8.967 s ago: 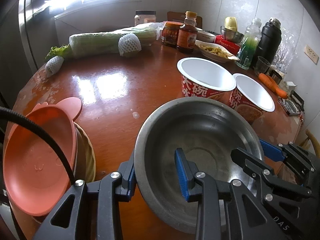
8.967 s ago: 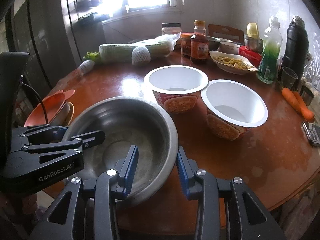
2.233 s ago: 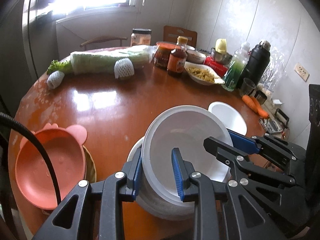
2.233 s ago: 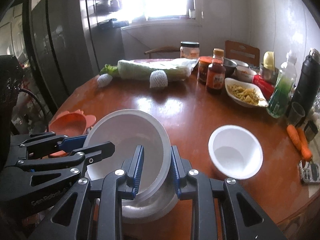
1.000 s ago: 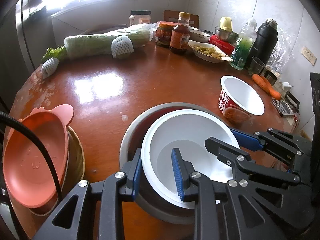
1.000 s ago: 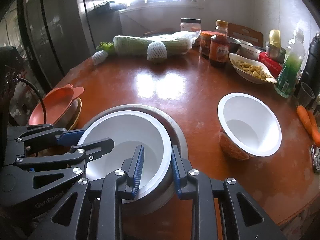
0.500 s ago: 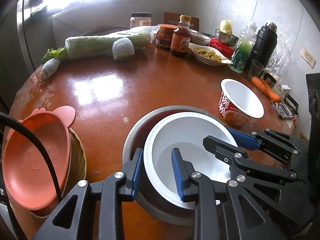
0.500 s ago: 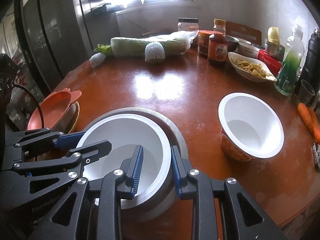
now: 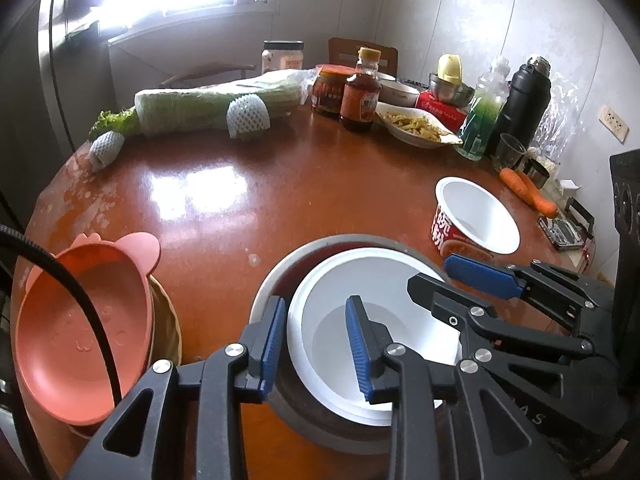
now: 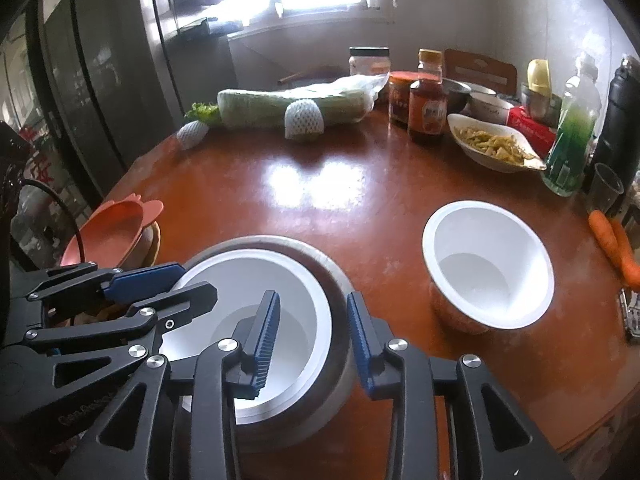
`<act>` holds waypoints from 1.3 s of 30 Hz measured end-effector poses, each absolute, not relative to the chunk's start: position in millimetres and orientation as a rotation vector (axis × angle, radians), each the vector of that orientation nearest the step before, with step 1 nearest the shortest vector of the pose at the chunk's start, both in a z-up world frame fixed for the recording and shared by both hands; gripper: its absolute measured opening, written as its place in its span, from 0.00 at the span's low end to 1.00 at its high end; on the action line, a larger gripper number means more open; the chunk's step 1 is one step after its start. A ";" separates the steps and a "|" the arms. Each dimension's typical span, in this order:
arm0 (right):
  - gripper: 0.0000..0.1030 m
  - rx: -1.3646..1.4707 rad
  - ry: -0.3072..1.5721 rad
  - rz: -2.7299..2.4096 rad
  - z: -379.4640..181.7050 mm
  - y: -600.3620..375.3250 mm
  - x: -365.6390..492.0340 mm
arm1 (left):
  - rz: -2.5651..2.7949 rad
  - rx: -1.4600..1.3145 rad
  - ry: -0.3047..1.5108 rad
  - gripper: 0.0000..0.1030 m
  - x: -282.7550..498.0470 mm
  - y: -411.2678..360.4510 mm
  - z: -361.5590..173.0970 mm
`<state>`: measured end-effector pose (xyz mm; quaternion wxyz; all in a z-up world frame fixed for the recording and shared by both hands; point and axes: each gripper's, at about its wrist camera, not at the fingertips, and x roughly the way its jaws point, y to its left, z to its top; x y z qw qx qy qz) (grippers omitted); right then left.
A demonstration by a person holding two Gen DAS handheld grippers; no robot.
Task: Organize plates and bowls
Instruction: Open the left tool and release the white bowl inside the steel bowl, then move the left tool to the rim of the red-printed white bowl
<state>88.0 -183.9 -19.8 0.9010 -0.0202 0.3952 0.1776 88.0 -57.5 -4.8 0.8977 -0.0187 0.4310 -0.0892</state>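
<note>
We note a smooth white paper bowl (image 9: 384,320) nested in a round steel basin (image 10: 332,280). The left gripper (image 9: 316,344) and right gripper (image 10: 312,332) are both opening, ribbed blue pads straddling the rims without pressing.

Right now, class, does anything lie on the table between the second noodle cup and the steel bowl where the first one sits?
Nothing visible does. Only bare table separates the noodle cup from the steel bowl.

White bowl (image 9: 372,300) in grey metal basin (image 9: 276,276), salmon-pink plate (image 9: 76,320), glossy red-brown table (image 9: 248,184).
</note>
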 end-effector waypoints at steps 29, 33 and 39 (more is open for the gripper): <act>0.65 0.007 0.713 0.243 3.4 -240.7 91.9 | -0.215 -0.042 0.853 0.41 105.3 -92.6 22.8; 0.65 0.009 0.700 0.217 7.7 -254.2 94.3 | -0.243 -0.044 0.842 0.42 110.9 -103.1 28.5; 0.65 0.032 0.697 0.180 9.3 -274.5 100.5 | -0.266 -0.028 0.832 0.45 121.7 -119.7 34.8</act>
